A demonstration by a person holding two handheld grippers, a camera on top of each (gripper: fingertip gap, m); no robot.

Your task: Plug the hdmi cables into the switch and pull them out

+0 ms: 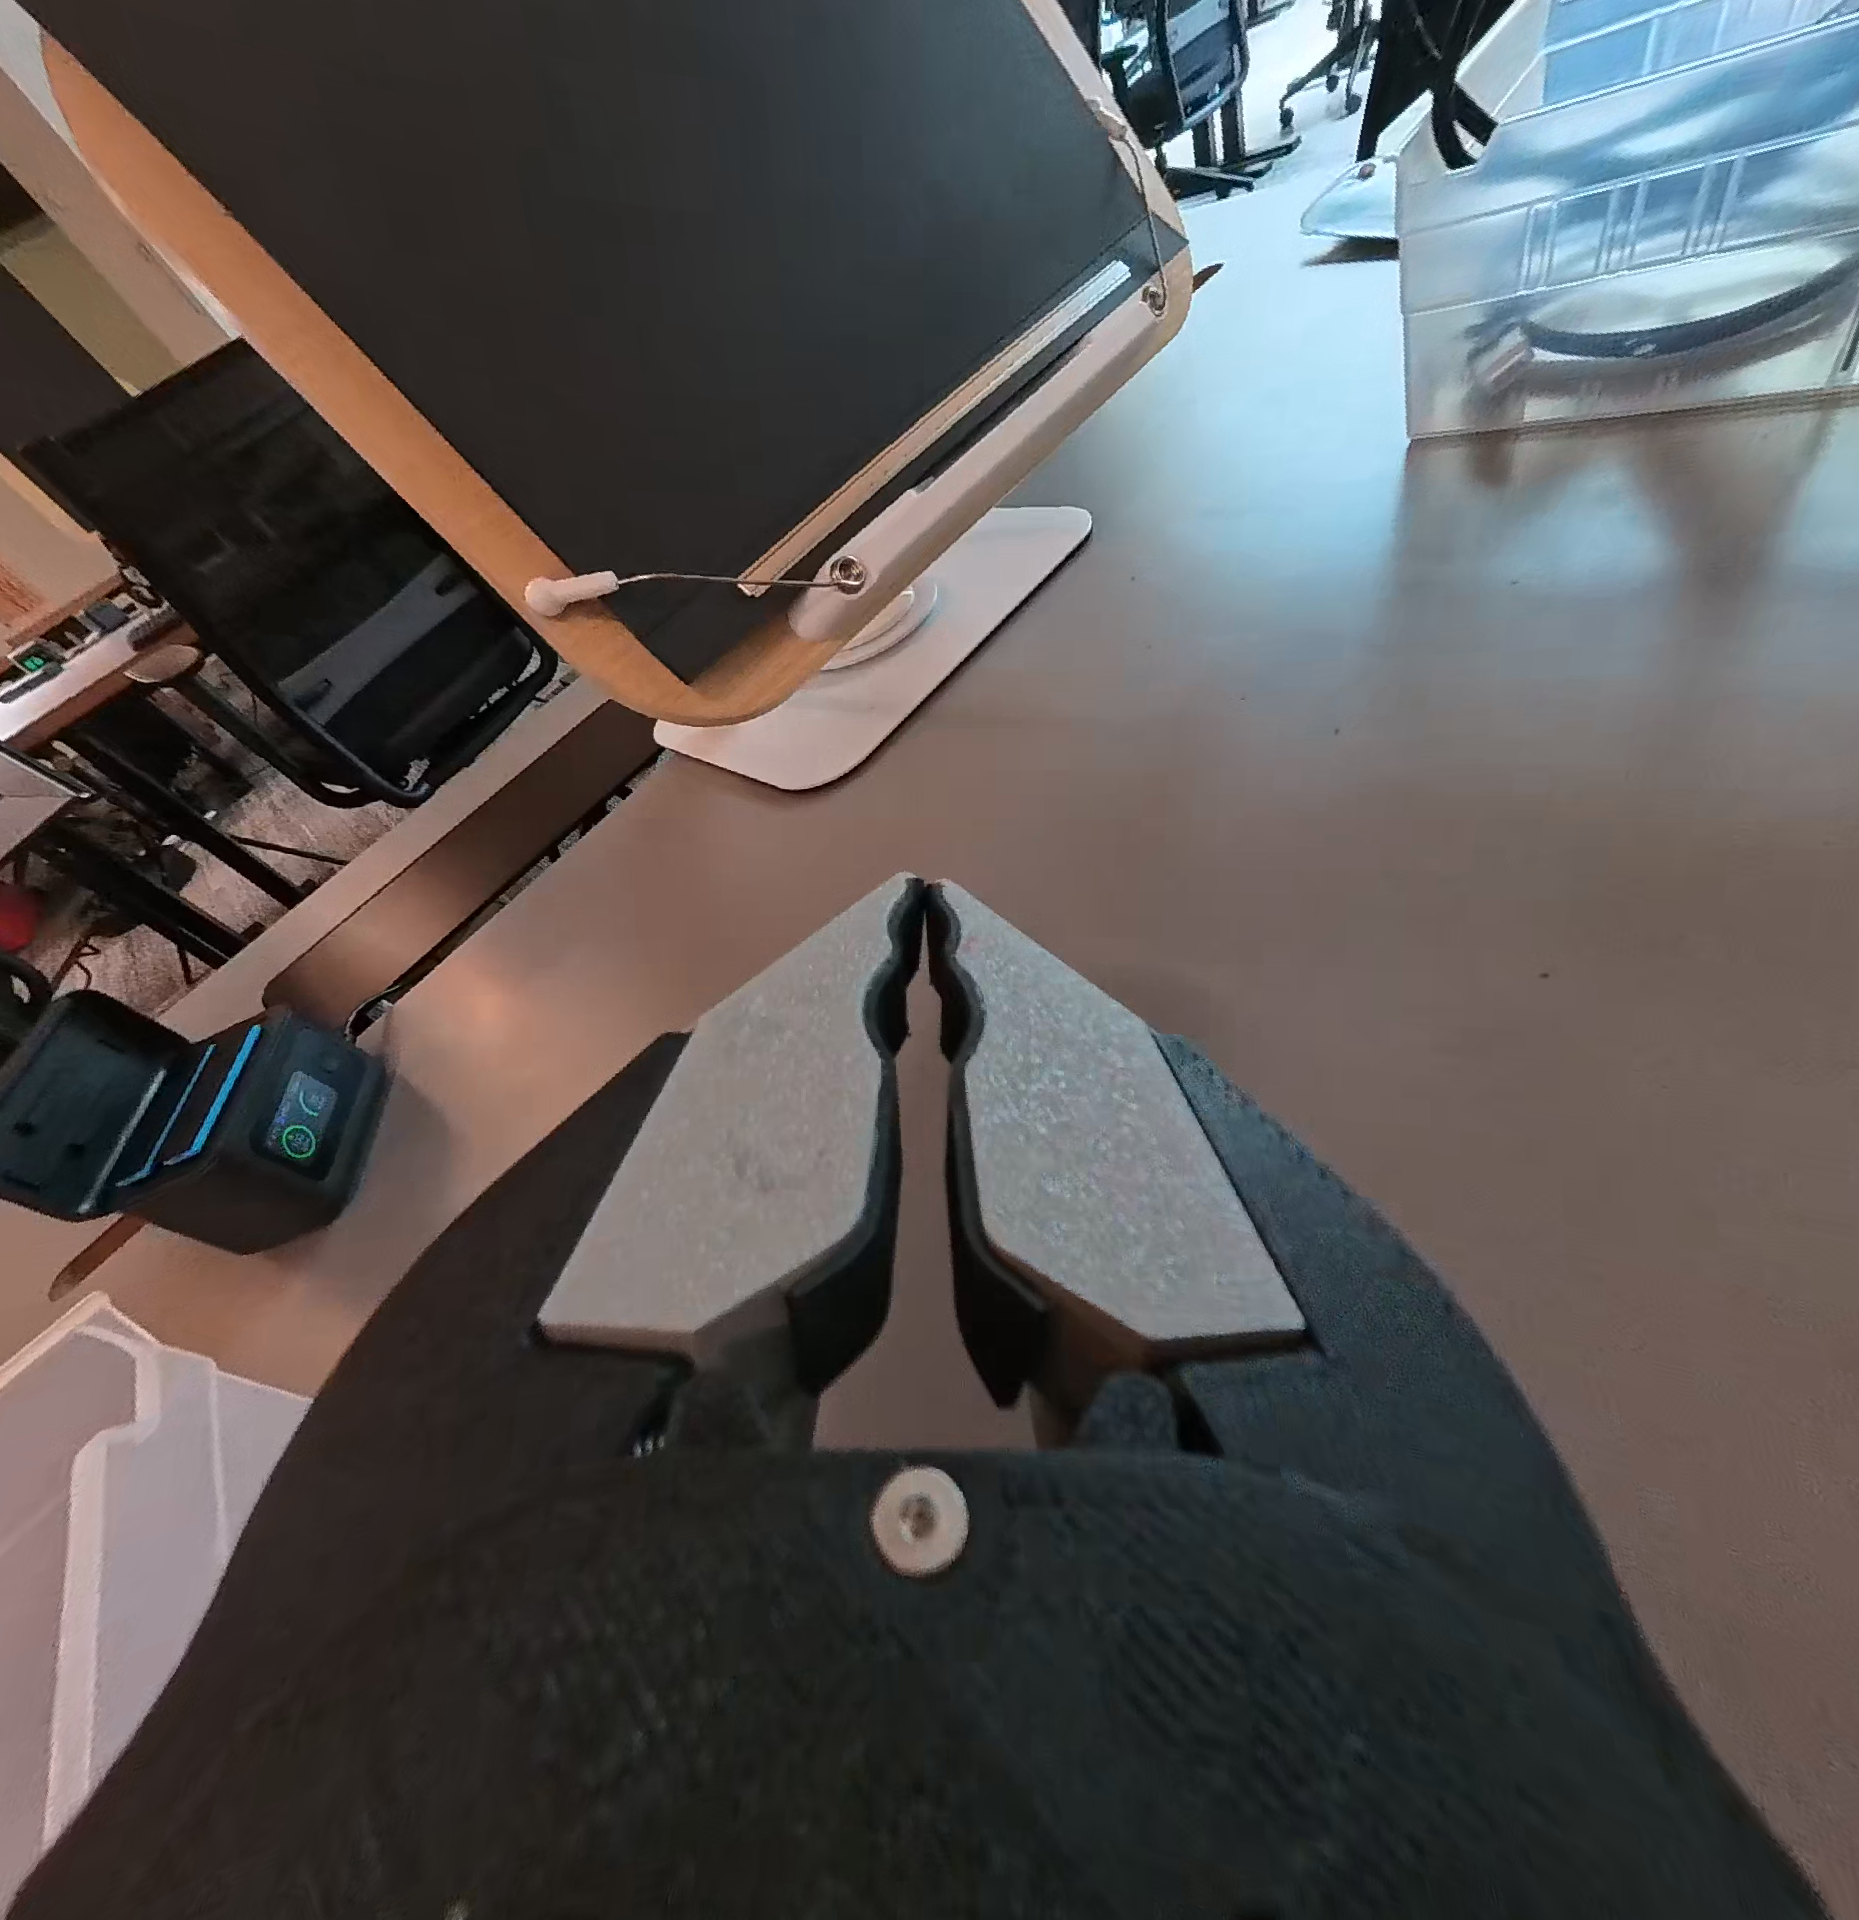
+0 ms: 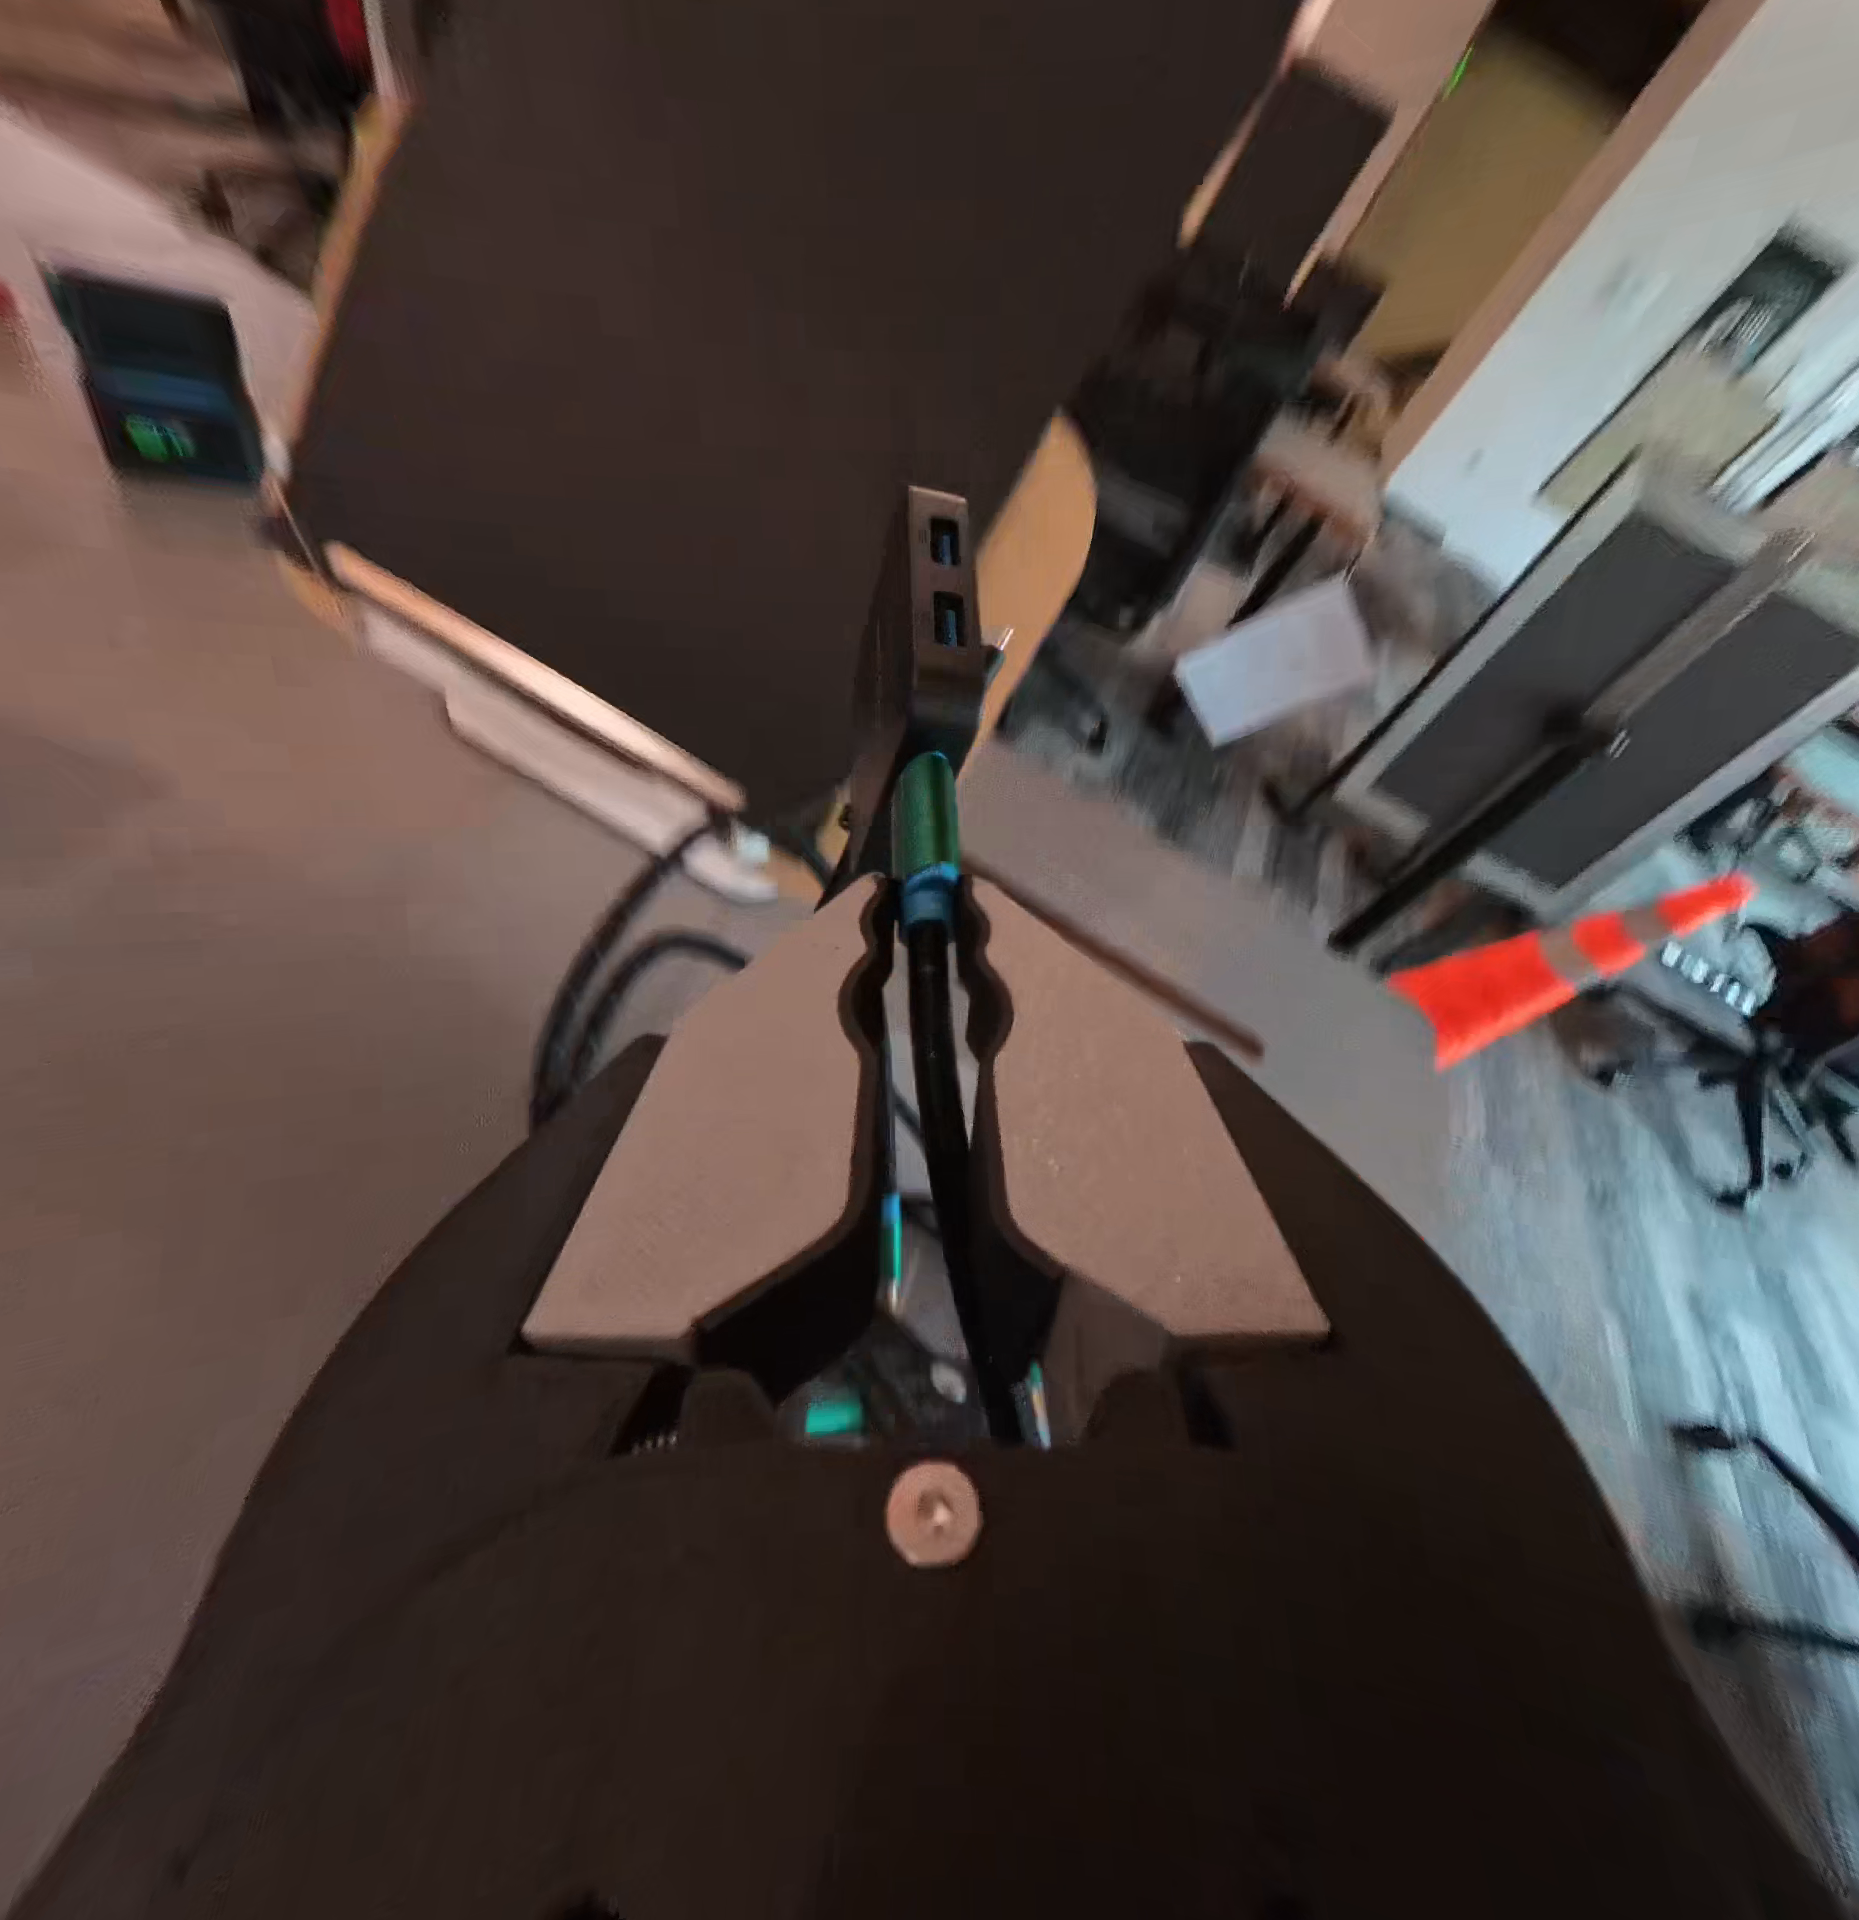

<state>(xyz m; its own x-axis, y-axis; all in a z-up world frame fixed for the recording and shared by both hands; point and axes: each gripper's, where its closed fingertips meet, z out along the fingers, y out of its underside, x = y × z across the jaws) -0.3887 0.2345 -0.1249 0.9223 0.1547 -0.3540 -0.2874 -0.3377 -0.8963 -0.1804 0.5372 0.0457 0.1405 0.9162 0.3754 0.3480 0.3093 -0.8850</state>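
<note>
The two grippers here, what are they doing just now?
The right gripper is shut on a black cable, just behind its green plug. The plug meets the end of a dark switch, lifted above the table. The view is blurred. The left gripper is shut, holds nothing and hangs over the brown table.

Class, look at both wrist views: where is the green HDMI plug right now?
In the right wrist view, centre frame: the green HDMI plug sits at the near end of the dark switch, just beyond the right gripper, which clamps its black cable.

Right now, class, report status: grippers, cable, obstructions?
Left gripper shut, empty, over table. Right gripper shut on HDMI cable, green plug seated in switch. Nothing blocking.
</note>
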